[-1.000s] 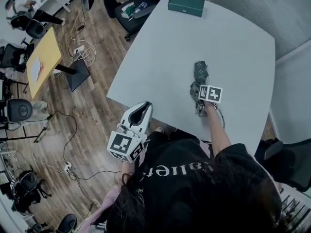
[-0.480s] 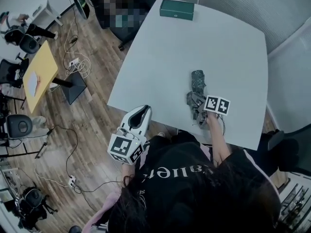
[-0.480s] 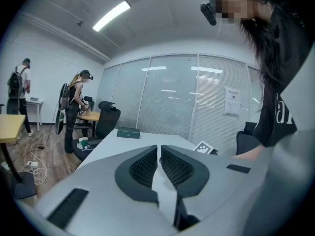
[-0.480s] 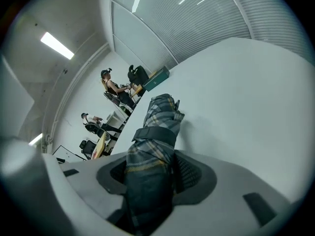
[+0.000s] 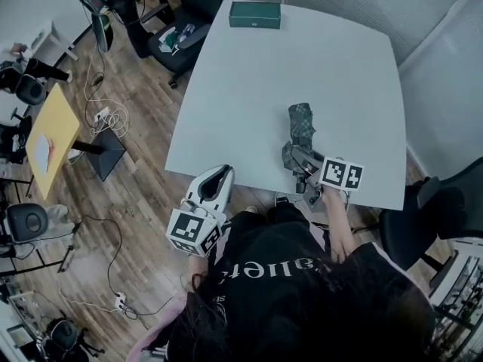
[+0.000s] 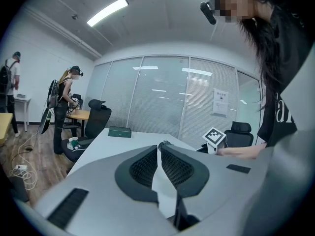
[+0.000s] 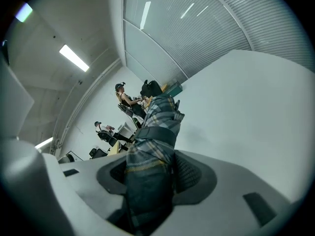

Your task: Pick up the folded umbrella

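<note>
The folded umbrella (image 5: 299, 125) (image 7: 152, 151) is dark green plaid with a strap round its middle. My right gripper (image 5: 299, 164) (image 7: 150, 173) is shut on its near end and holds it lifted off the white table (image 5: 256, 96), tilted, its far tip pointing away. My left gripper (image 5: 213, 185) (image 6: 158, 157) hangs off the table's near-left edge over the floor, jaws nearly together with nothing between them. In the left gripper view, the umbrella's tip (image 6: 165, 144) shows just past the jaw tips.
A green box (image 5: 255, 14) (image 6: 119, 132) lies at the table's far edge. Office chairs (image 5: 177, 36) stand by the far-left corner, and another chair (image 5: 426, 217) at the right. Cables and a yellow table (image 5: 47, 130) lie on the wooden floor at left. People stand in the background.
My right gripper has risen with the umbrella and drawn back toward the table's near edge, lifting the umbrella off the surface and tilting it. The left gripper has stayed almost in place.
</note>
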Motion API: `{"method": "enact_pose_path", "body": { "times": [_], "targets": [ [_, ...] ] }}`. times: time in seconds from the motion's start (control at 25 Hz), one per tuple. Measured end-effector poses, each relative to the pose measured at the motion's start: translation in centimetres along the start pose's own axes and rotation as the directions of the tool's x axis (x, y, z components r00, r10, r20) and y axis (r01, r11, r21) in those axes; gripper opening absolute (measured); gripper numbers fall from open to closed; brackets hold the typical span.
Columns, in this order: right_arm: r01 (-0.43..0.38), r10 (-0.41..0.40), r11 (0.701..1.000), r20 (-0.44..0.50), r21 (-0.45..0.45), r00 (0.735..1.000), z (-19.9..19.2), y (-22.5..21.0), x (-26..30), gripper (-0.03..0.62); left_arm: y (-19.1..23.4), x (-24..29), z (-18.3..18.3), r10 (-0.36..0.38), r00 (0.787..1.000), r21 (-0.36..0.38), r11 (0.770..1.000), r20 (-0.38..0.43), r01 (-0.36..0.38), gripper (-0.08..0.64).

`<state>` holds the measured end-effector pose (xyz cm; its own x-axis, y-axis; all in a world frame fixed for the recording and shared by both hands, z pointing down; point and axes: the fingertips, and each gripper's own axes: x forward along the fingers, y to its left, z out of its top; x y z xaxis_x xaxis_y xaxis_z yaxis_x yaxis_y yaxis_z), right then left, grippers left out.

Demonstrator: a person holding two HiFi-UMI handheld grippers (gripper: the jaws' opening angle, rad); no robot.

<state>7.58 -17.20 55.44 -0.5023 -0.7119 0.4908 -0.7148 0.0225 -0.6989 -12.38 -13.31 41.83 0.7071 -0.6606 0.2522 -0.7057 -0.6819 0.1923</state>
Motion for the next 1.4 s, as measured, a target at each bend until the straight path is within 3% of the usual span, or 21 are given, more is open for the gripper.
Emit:
{"method": "enact_pose_path", "body": {
  "times": [0.4, 0.68, 1.12, 1.4],
  "targets": [
    [-0.028, 0.028, 1.0, 0.07, 0.0, 0.997, -3.2, 5.8, -2.7, 0.213, -0.2, -2.4, -1.7, -0.12, 0.992, -0.005, 0.993, -0.036, 0.12, 0.038],
    [-0.053, 0.054, 0.998, 0.044, -0.018, 0.998, -5.4, 7.9, -3.1, 0.213, -0.9, -2.0, -2.7, -0.179, 0.983, -0.015, 0.984, -0.047, 0.179, 0.038],
    [-0.112, 0.111, 0.993, -0.038, -0.026, 0.993, -5.4, 8.1, -3.7, 0.213, -2.7, 0.8, -2.1, -0.168, 0.985, -0.025, 0.986, -0.047, 0.167, 0.038],
    [-0.154, 0.152, 0.988, -0.053, -0.032, 0.987, -5.2, 7.2, -6.4, 0.213, -6.2, 1.3, -2.6, -0.142, 0.988, -0.023, 0.99, -0.058, 0.141, 0.038]
  ]
}}
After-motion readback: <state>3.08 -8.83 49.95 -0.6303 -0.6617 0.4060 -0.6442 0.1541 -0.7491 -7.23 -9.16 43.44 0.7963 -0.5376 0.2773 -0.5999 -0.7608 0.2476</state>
